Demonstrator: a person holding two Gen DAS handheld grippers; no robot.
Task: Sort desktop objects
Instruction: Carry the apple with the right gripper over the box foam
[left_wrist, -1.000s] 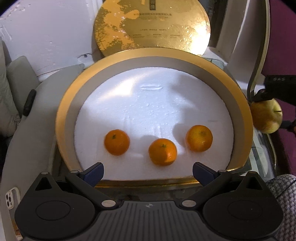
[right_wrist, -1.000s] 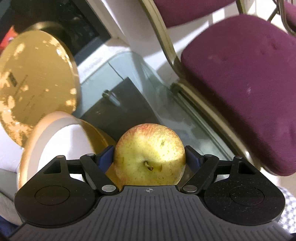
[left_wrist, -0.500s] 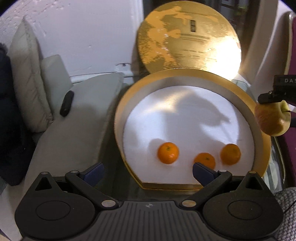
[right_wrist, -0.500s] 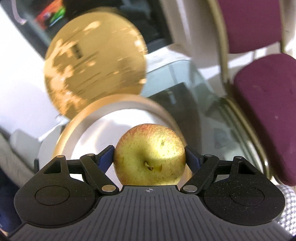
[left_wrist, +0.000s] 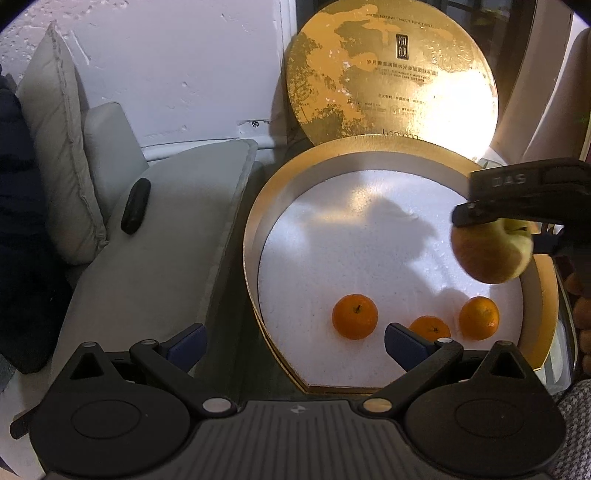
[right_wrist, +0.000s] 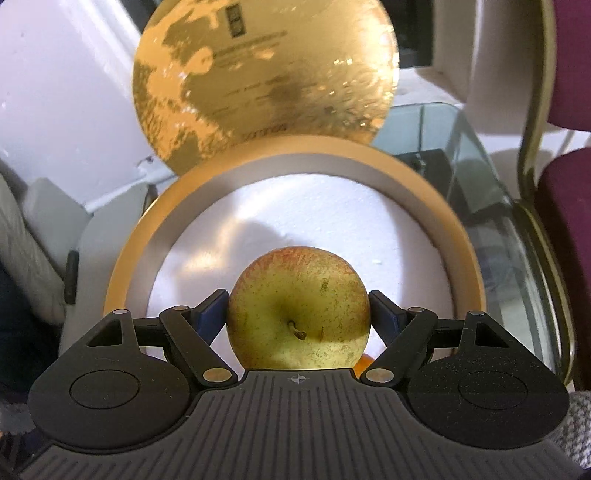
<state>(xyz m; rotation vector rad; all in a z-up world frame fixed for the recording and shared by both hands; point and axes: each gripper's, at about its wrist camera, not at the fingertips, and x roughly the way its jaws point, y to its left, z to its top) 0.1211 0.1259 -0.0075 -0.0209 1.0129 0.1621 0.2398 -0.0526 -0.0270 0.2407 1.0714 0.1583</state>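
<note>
A round gold box (left_wrist: 255, 236) with a white foam floor holds three small oranges (left_wrist: 355, 316) near its front. My right gripper (right_wrist: 298, 312) is shut on a yellow-red apple (right_wrist: 299, 306) and holds it above the box's right side; the apple also shows in the left wrist view (left_wrist: 487, 254). The box shows in the right wrist view (right_wrist: 458, 236) too. My left gripper (left_wrist: 293, 341) is open and empty, low at the box's front left edge.
The gold lid (left_wrist: 391, 70) leans upright against the wall behind the box. A grey cushion (left_wrist: 155, 236) with a black remote (left_wrist: 135, 205) lies to the left. A glass tabletop (right_wrist: 491, 206) and a purple chair (right_wrist: 565, 206) are to the right.
My right gripper has carried the apple leftward from beside the box to above its right side. My left gripper has drawn back and to the left, staying open.
</note>
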